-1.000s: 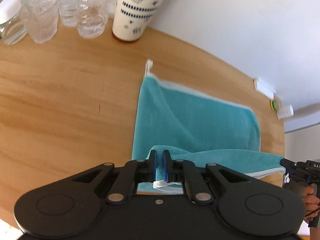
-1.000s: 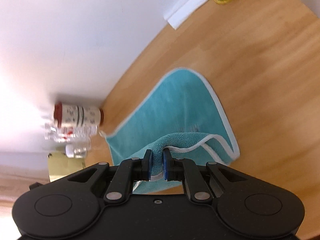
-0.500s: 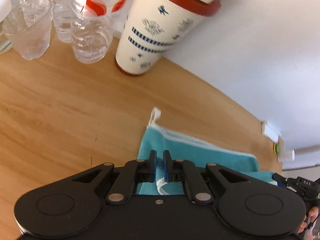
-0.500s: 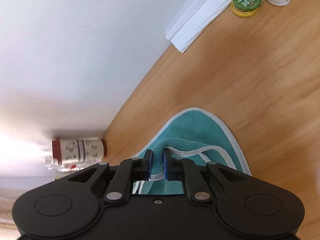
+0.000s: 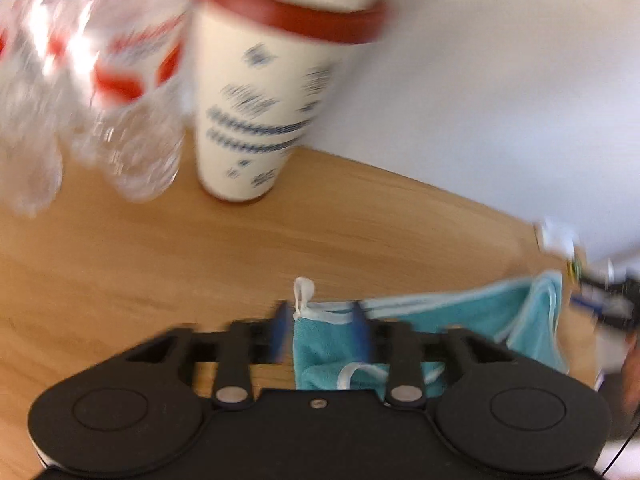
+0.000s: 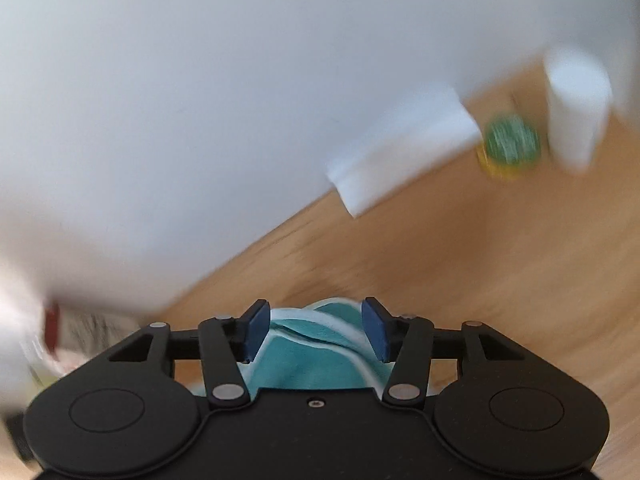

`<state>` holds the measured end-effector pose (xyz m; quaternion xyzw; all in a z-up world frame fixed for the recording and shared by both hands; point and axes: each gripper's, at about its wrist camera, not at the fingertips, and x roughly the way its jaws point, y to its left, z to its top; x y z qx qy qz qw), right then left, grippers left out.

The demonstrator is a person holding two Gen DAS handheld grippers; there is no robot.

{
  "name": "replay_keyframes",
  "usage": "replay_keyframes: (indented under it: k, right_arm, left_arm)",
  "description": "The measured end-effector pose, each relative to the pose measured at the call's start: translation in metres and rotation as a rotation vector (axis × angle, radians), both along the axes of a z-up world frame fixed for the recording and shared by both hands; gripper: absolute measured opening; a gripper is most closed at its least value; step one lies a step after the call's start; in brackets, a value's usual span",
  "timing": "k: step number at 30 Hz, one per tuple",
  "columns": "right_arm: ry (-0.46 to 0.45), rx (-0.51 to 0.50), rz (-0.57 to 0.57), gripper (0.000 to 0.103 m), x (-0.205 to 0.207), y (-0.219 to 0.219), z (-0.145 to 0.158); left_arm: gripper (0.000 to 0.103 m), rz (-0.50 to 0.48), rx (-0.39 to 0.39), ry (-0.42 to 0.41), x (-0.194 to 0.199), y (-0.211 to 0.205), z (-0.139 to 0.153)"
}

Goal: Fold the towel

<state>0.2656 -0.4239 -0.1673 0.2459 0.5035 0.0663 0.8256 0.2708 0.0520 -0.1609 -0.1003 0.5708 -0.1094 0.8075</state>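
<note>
Both claws, left [image 5: 320, 326] and right [image 6: 316, 328], are wide open and hold nothing, with the towel [image 5: 460, 312] folded flat on the table [image 5: 160, 272], so they should lift away gently.

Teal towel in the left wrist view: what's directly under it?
The teal towel with white trim lies on the light wooden table, folded over itself. Whatever is under the folded part is covered.
</note>
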Motion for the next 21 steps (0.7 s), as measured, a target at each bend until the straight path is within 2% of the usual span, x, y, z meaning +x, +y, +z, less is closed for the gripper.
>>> replay_keyframes:
  k: [2,5,7,11,14,17,19,21]
  right_arm:
    - [-0.032,-0.12,0.103,0.056,-0.002,0.013,0.006]
    - [-0.105,-0.361,0.318,0.056,-0.01,0.046,0.008]
    - [-0.166,-0.47,0.475,0.056,-0.017,0.07,0.008]
    - [-0.221,-0.492,0.6,0.053,-0.023,0.088,0.008]
    - [-0.259,-0.525,0.68,0.049,-0.019,0.1,0.0]
    - [-0.246,-0.522,0.703,0.046,-0.009,0.108,-0.006]
    - [-0.222,-0.522,0.736,0.032,-0.001,0.112,-0.012]
    - [-0.211,-0.566,0.755,0.03,0.004,0.116,-0.023]
  left_arm:
    - [0.054,-0.098,0.035,-0.033,-0.009,-0.004,0.004]
    - [0.054,-0.228,0.101,-0.053,-0.023,-0.013,0.004]
    - [0.054,-0.307,0.107,-0.071,-0.034,-0.021,0.002]
    - [0.061,-0.397,0.142,-0.111,-0.049,-0.034,0.001]
    - [0.061,-0.422,0.152,-0.128,-0.054,-0.037,-0.001]
    - [0.062,-0.417,0.162,-0.135,-0.052,-0.035,-0.003]
    - [0.062,-0.412,0.166,-0.135,-0.049,-0.034,-0.007]
    - [0.062,-0.413,0.166,-0.139,-0.047,-0.033,-0.01]
